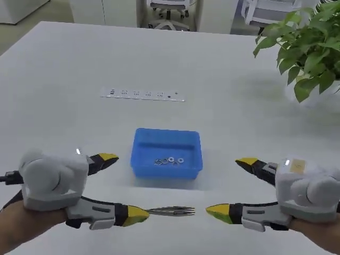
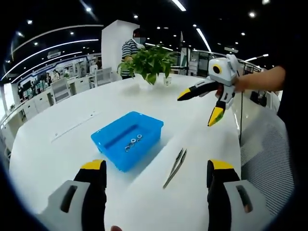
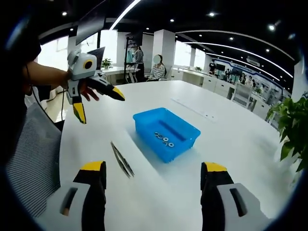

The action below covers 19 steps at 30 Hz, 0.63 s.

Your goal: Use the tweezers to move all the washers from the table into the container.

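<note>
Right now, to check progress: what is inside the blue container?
A few small washers lie clustered on the floor of the blue container. Nothing covers them; their exact count is too small to tell.

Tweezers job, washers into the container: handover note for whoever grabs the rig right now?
Both open and empty: left tongs and right tongs, facing each other over the table.
Between them the tweezers lie flat on the table, held by neither.
The washers sit clustered inside the blue container.
Done: every washer I can make out is in the container.
Left: probably just a check of the table for strays.
</note>
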Tool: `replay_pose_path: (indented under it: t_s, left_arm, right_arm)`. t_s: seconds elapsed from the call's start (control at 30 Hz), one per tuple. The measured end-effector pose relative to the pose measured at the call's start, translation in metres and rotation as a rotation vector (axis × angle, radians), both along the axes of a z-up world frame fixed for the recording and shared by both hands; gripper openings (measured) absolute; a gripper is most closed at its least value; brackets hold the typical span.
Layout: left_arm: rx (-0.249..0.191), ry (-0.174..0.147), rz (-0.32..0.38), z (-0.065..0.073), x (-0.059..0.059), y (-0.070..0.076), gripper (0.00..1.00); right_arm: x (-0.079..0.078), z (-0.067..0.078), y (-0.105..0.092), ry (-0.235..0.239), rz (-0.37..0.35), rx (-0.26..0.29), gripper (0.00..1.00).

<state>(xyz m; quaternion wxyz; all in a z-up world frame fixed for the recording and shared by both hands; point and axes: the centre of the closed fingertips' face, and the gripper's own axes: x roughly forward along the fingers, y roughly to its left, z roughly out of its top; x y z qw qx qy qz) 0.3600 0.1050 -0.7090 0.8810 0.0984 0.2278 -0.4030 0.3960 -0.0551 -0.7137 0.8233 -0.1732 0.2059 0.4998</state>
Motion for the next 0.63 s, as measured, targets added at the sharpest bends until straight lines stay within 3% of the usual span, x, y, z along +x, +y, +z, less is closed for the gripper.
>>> replay_pose_path:
  t_s: [0.2, 0.5, 0.63]
  left_arm:
    - [-0.028, -0.023, 0.050, 0.006, -0.006, 0.004, 0.99]
    - [-0.018, -0.039, 0.075, 0.007, -0.011, 0.005, 0.99]
    - [-0.018, -0.036, 0.082, 0.005, -0.010, 0.008, 0.99]
  right_arm:
    - [-0.004, 0.003, -0.005, 0.001, -0.045, 0.021, 0.89]
    - [-0.008, 0.002, -0.003, 0.006, -0.067, 0.043, 1.00]
    - [-0.011, 0.001, -0.001, 0.006, -0.053, 0.038, 1.00]
